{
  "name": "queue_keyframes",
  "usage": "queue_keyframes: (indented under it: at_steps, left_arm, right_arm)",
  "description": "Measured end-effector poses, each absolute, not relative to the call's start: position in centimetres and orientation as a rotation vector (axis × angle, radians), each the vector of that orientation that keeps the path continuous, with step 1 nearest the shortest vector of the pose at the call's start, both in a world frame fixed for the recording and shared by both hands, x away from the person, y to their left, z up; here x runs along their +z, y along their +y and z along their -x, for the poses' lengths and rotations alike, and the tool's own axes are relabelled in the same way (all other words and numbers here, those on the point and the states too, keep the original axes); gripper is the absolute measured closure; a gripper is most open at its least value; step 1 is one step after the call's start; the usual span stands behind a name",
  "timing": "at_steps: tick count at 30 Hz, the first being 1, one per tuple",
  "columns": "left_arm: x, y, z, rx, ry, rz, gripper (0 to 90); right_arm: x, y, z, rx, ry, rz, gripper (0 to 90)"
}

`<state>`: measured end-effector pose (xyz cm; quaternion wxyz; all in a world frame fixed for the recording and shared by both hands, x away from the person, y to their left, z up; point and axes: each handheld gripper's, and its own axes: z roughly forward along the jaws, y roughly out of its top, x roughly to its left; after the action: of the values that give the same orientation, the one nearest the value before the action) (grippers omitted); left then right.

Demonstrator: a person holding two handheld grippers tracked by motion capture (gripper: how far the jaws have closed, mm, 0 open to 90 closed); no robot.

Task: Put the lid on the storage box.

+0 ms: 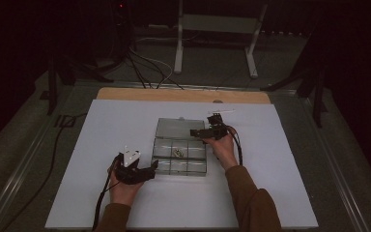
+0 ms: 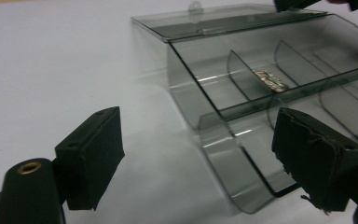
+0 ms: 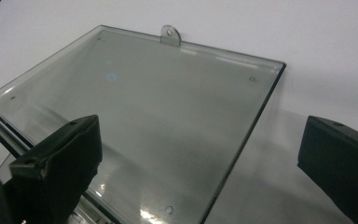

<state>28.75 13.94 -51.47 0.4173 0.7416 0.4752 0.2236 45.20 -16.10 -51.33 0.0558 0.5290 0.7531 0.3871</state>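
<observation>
Now smoky clear box (image 1: 180,153), lid (image 1: 178,127) open flat

A white sheet (image 1: 125,125) covers most of the desk, and a strip of bare wood (image 1: 125,94) shows along its far edge. Beyond the desk stands a white metal frame (image 1: 216,24) on two legs, its feet resting on the grey floor (image 1: 212,72). A bundle of black and white cables (image 1: 145,67) runs across that floor to the left of the frame. Another black cable (image 1: 53,154) trails down the left side, beside the sheet. Dark stand legs (image 1: 314,84) rise at the right, and more (image 1: 53,82) at the left. The background is dark.
</observation>
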Motion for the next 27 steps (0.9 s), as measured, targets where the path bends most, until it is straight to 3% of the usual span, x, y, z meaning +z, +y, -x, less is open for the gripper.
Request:
queue_keyframes:
  at_steps: [2,4,5,10,15,27]
  left_arm:
    - [-51.6,13.9,-28.8,0.549,1.189,-1.870,35.2]
    - [-51.7,13.8,-28.9,0.511,1.183,-1.873,39.0]
    - [-51.7,13.8,-28.9,0.499,1.182,-1.874,46.8]
    - [-51.9,13.6,-29.1,0.461,1.198,-1.865,53.1]
    - [-52.1,13.4,-29.3,0.436,1.215,-1.858,58.6]
    - [-52.2,12.8,-29.3,0.438,1.211,-1.890,67.4]
  right_arm:
    - [-51.5,-16.0,-45.2,1.165,2.291,-1.617,0.0]
    - [-51.5,-16.0,-45.2,1.164,2.297,-1.621,0.0]
    - [-51.6,-15.9,-45.2,1.162,2.304,-1.622,0.1]
    - [-51.7,-15.8,-45.2,1.173,2.311,-1.639,2.4]
    - [-51.6,-15.7,-45.1,1.213,2.329,-1.645,12.3]
    - [-51.8,-16.1,-45.3,1.261,2.349,-1.703,18.6]
